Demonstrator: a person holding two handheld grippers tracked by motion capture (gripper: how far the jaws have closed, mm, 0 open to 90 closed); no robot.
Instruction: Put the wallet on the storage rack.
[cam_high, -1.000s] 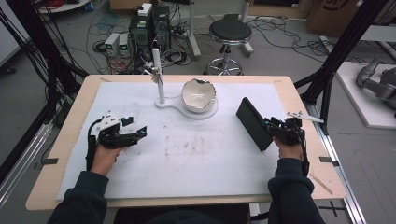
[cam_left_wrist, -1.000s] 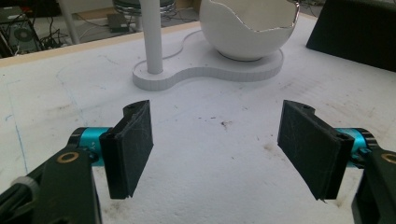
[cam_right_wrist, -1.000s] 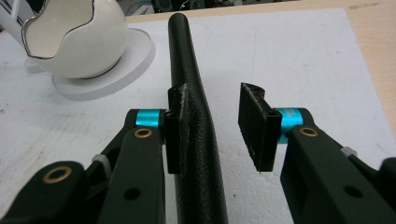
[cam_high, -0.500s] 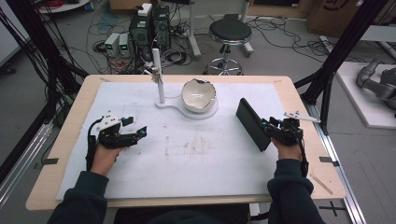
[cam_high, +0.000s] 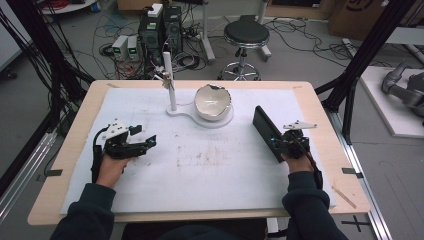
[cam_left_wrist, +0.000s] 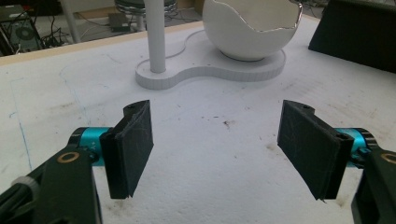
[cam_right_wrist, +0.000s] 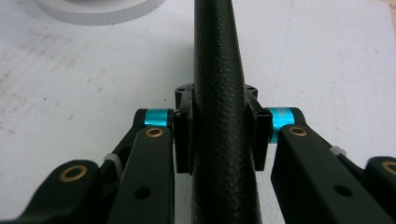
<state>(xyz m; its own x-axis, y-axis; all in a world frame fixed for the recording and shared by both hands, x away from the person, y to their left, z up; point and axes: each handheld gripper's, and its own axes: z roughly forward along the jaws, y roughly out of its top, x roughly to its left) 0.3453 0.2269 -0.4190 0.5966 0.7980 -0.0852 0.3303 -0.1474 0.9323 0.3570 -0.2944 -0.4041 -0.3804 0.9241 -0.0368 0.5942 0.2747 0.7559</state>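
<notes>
At the left of the high view the left claw (cam_high: 148, 143) rests spread wide and empty on the desk (cam_high: 320, 105), clear of the egg-shaped bowl (cam_high: 213, 102) at centre. At right, the right claw (cam_high: 276, 145), its jaws just closing, clamps the black case (cam_high: 265, 131) on edge, likely for lifting.

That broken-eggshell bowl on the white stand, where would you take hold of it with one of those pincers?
Probably at the rim. The eggshell bowl is round and looks too wide to span, but its jagged edge is thin and it opens upward. I'd bring the open left gripper down from above, one jaw inside the wall and one outside, on the side away from the white post. The right gripper has just been closing on the black case.
</notes>
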